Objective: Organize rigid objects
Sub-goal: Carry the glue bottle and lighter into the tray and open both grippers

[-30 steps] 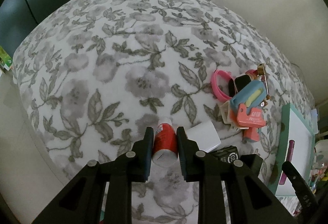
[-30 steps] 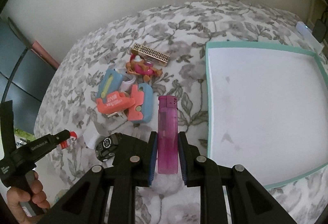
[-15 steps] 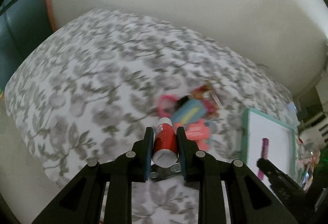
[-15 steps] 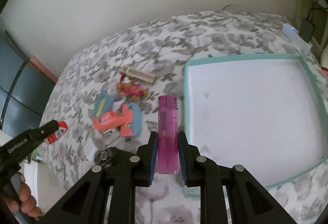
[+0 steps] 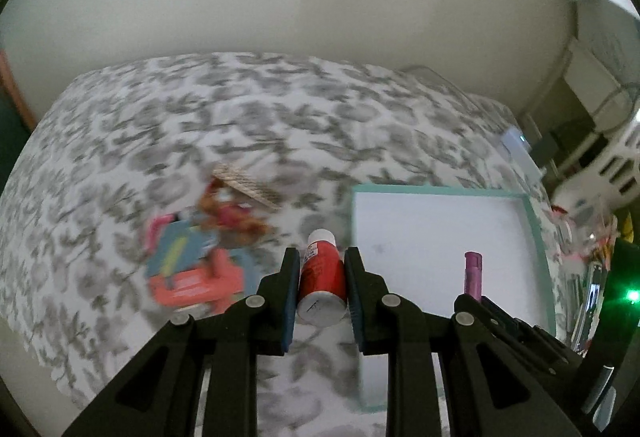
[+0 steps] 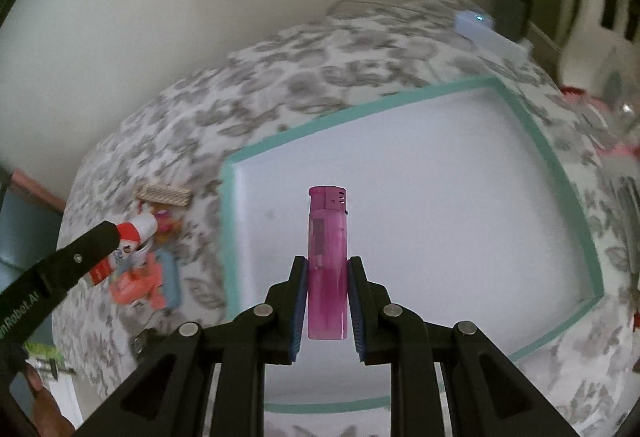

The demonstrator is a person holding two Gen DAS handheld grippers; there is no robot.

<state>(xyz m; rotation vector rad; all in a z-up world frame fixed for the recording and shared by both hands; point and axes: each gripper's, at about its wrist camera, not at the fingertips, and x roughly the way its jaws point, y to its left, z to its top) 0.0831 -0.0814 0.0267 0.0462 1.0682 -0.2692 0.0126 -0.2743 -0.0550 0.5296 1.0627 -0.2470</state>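
Note:
My left gripper (image 5: pixel 322 257) is shut on a small red bottle with a white cap (image 5: pixel 322 277), held in the air just left of the teal-rimmed white tray (image 5: pixel 440 190). My right gripper (image 6: pixel 327 265) is shut on a pink lighter (image 6: pixel 327 261) and holds it above the inside of the tray (image 6: pixel 360 113). The lighter also shows in the left wrist view (image 5: pixel 473 273), and the red bottle in the right wrist view (image 6: pixel 128 241). The tray's white floor is bare.
A pile of small objects lies on the floral cloth left of the tray: orange and blue clips (image 5: pixel 192 269), a toy figure (image 5: pixel 228 213), a gold comb-like bar (image 5: pixel 246 187). A white box with a blue light (image 6: pixel 476 23) sits beyond the tray. Clutter stands at the far right.
Both grippers have swung right toward the tray. The lighter has gone from beside the tray's left rim to over its inside. The red bottle has moved from the pile's left to the tray's edge.

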